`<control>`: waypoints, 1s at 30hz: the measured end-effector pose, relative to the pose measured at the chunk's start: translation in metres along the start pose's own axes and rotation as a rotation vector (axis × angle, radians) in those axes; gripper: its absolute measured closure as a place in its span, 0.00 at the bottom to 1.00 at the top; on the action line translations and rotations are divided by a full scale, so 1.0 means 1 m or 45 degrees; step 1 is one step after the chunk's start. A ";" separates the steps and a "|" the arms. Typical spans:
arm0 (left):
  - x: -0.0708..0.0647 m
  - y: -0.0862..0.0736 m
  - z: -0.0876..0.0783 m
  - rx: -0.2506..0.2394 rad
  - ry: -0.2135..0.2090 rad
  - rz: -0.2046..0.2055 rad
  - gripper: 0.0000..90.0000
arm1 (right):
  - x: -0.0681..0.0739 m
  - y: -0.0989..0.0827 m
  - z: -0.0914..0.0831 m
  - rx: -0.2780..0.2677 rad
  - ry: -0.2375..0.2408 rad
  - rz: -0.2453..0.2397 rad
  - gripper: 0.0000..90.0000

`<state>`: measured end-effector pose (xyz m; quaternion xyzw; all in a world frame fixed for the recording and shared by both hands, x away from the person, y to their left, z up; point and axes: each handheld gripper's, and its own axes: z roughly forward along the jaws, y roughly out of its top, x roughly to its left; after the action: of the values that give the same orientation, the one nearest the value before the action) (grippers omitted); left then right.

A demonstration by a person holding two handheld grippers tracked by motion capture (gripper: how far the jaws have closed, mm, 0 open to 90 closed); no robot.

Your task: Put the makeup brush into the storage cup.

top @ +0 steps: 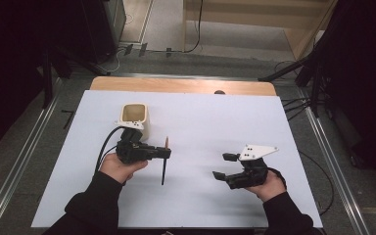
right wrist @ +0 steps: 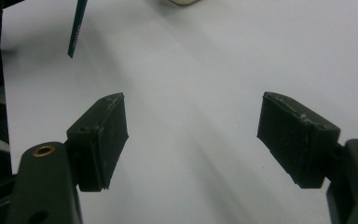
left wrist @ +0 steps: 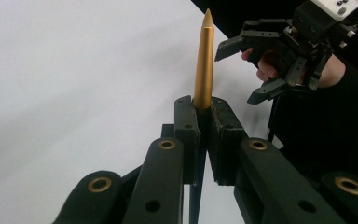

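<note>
My left gripper clenched on a pen, cup at its eleven o'clock, my right gripper released, jaws apart, above white table.

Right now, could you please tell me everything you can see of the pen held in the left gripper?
The pen is slim, with a gold, tapered end and a dark barrel. The left gripper is shut on it near the gold part, so it is held above the white table, clear of it. In the high view the gold end points away from the person and the dark end towards them. Nothing else touches it; its material can't be told.
</note>
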<state>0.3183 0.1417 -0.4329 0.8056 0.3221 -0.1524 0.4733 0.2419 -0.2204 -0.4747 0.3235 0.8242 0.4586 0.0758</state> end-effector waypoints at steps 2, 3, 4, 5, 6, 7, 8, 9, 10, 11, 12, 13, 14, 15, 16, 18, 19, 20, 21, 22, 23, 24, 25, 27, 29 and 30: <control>0.000 0.000 0.000 -0.001 0.002 -0.001 0.93 | -0.001 -0.002 -0.002 0.003 -0.006 0.004 0.28; 0.000 0.000 0.000 0.001 0.003 -0.001 0.93 | -0.001 -0.003 -0.004 0.005 -0.008 0.008 0.28; 0.000 0.000 0.000 0.001 0.006 -0.001 0.93 | -0.001 -0.004 -0.004 0.003 -0.011 0.010 0.28; 0.001 0.000 0.000 0.001 0.008 -0.001 0.93 | -0.002 -0.005 -0.005 0.001 -0.014 0.009 0.28; 0.001 0.000 0.000 0.002 0.008 -0.001 0.93 | -0.002 -0.006 -0.007 0.003 -0.017 0.012 0.28; 0.001 0.000 0.000 0.002 0.009 0.001 0.93 | -0.002 -0.007 -0.008 0.005 -0.019 0.018 0.28; 0.001 0.000 0.000 0.001 0.008 -0.002 0.93 | -0.003 -0.008 -0.009 0.004 -0.020 0.020 0.28; 0.001 0.000 -0.001 0.002 0.009 -0.002 0.93 | -0.003 -0.008 -0.009 0.007 -0.024 0.017 0.28; 0.001 0.000 -0.001 0.003 0.013 -0.001 0.93 | -0.004 -0.009 -0.010 0.004 -0.025 0.017 0.28; 0.001 0.000 -0.001 0.003 0.014 -0.001 0.93 | -0.004 -0.010 -0.011 0.009 -0.028 0.020 0.28; 0.001 0.000 -0.001 0.003 0.013 -0.004 0.93 | -0.004 -0.011 -0.011 0.009 -0.029 0.019 0.28; 0.001 0.000 -0.001 0.003 0.013 -0.003 0.93 | -0.005 -0.011 -0.012 0.008 -0.034 0.028 0.28; 0.001 0.000 -0.001 0.003 0.013 -0.004 0.93 | -0.006 -0.012 -0.013 0.007 -0.035 0.025 0.28; 0.001 0.000 -0.001 0.002 0.015 -0.003 0.93 | -0.006 -0.013 -0.013 0.006 -0.037 0.027 0.28; 0.001 0.000 -0.002 0.002 0.017 -0.001 0.93 | -0.006 -0.014 -0.014 0.011 -0.040 0.033 0.28; 0.001 0.000 -0.002 0.000 0.015 -0.005 0.93 | -0.007 -0.015 -0.015 0.015 -0.043 0.029 0.28; 0.002 0.000 -0.002 0.000 0.015 -0.006 0.93 | -0.007 -0.016 -0.016 0.015 -0.046 0.029 0.28; 0.002 0.000 -0.002 -0.001 0.017 -0.006 0.93 | -0.007 -0.016 -0.016 0.014 -0.046 0.031 0.28; 0.002 0.000 -0.002 -0.001 0.017 -0.005 0.93 | -0.008 -0.016 -0.017 0.013 -0.047 0.037 0.28; 0.002 0.000 -0.003 -0.001 0.018 -0.005 0.93 | -0.008 -0.017 -0.017 0.013 -0.049 0.033 0.28; 0.003 0.000 -0.003 -0.001 0.018 -0.003 0.93 | -0.008 -0.017 -0.018 0.013 -0.050 0.033 0.28; 0.003 0.000 -0.003 -0.002 0.021 -0.004 0.93 | -0.009 -0.018 -0.018 0.016 -0.055 0.035 0.28; 0.003 0.000 -0.003 -0.003 0.021 -0.007 0.93 | -0.009 -0.018 -0.018 0.019 -0.056 0.038 0.28; 0.003 0.001 -0.004 -0.004 0.023 -0.005 0.93 | -0.009 -0.018 -0.018 0.018 -0.055 0.040 0.28; 0.004 0.002 -0.003 0.000 0.027 -0.003 0.93 | -0.010 -0.018 -0.018 0.013 -0.056 0.043 0.28; 0.004 0.002 -0.004 0.002 0.029 -0.003 0.93 | -0.010 -0.018 -0.018 0.013 -0.056 0.042 0.28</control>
<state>0.3224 0.1454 -0.4316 0.8073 0.3283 -0.1443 0.4687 0.2338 -0.2458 -0.4810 0.3474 0.8193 0.4482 0.0846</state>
